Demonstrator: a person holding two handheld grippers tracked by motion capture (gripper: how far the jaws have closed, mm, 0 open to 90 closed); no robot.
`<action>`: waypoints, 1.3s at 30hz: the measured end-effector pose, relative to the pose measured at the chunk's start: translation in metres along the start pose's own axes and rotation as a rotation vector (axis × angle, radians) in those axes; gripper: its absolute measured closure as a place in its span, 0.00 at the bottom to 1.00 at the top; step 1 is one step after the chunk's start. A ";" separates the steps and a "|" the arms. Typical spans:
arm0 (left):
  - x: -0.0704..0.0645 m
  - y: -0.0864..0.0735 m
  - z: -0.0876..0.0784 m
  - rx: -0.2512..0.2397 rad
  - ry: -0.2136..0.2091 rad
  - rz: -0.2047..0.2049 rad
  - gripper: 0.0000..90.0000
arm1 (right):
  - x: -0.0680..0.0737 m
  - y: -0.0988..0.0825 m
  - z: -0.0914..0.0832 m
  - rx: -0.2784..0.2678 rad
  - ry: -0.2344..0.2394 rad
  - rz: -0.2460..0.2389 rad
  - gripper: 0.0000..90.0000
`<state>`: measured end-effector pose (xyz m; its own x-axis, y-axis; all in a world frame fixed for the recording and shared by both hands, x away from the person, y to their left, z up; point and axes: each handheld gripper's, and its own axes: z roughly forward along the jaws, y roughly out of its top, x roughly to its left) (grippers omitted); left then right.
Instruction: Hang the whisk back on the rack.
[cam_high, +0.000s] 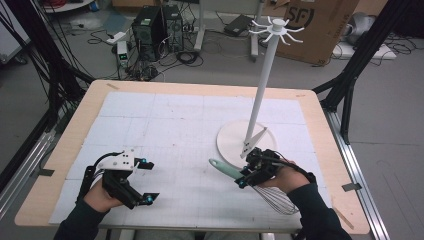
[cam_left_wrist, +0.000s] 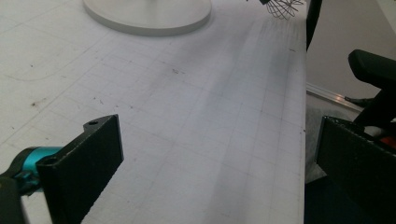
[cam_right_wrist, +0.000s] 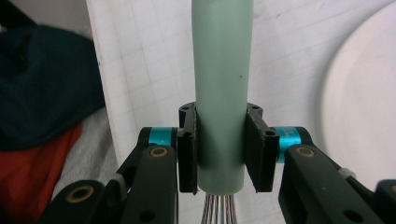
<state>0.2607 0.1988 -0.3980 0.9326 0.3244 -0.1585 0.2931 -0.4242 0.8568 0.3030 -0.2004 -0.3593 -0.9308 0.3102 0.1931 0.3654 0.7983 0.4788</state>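
A: Right gripper (cam_high: 246, 178), state?

B: Clamped on the whisk (cam_high: 250, 181). In the right gripper view both black jaws press flat against the pale green handle (cam_right_wrist: 222, 88), one on each side, near the end where the wires (cam_right_wrist: 219, 209) leave it. No gap at either pad.

A: Whisk's position?

B: Held over the near right part of the worktop (cam_high: 65, 145), just in front of the stand's round white base (cam_high: 231, 142). In the high view the handle points left and slightly away from the person; the wire head (cam_high: 275, 199) trails back toward the near edge, beside the right sleeve (cam_high: 315, 210). Cannot tell whether the wires touch the mat (cam_high: 165, 125).

A: Stand?

B: White pole (cam_high: 261, 85) rising from the base, leaning in the high view, with a ring of short hooks (cam_high: 276, 29) on top. Nothing hangs on them. Base sits on the gridded mat, right of centre.

A: Left gripper (cam_high: 145, 182)?

B: Jaws wide apart, nothing between them. It sits low at the near left of the worktop, well apart from the whisk. Left gripper view looks across bare mat (cam_left_wrist: 187, 116) toward the base (cam_left_wrist: 149, 18), with a bit of the wire head (cam_left_wrist: 282, 8) at the top edge.

A: Surroundings?

B: Computer towers (cam_high: 155, 25) and cables on the floor beyond the worktop; a cardboard box (cam_high: 320, 25) at far right.
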 end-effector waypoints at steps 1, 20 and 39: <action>0.000 0.000 0.000 0.000 0.000 0.000 0.02 | 0.000 -0.001 -0.003 -0.016 -0.006 -0.001 0.77; -0.001 0.000 0.001 -0.008 -0.004 -0.005 0.02 | -0.003 -0.027 -0.065 -0.278 -0.033 0.040 0.77; -0.002 0.001 0.003 0.002 -0.009 -0.001 0.02 | -0.011 -0.050 -0.123 -0.542 -0.072 0.071 0.77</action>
<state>0.2595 0.1953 -0.3987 0.9341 0.3169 -0.1642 0.2948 -0.4258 0.8555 0.2960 -0.3072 -0.2803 -0.8947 0.4037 0.1912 0.3604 0.3998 0.8428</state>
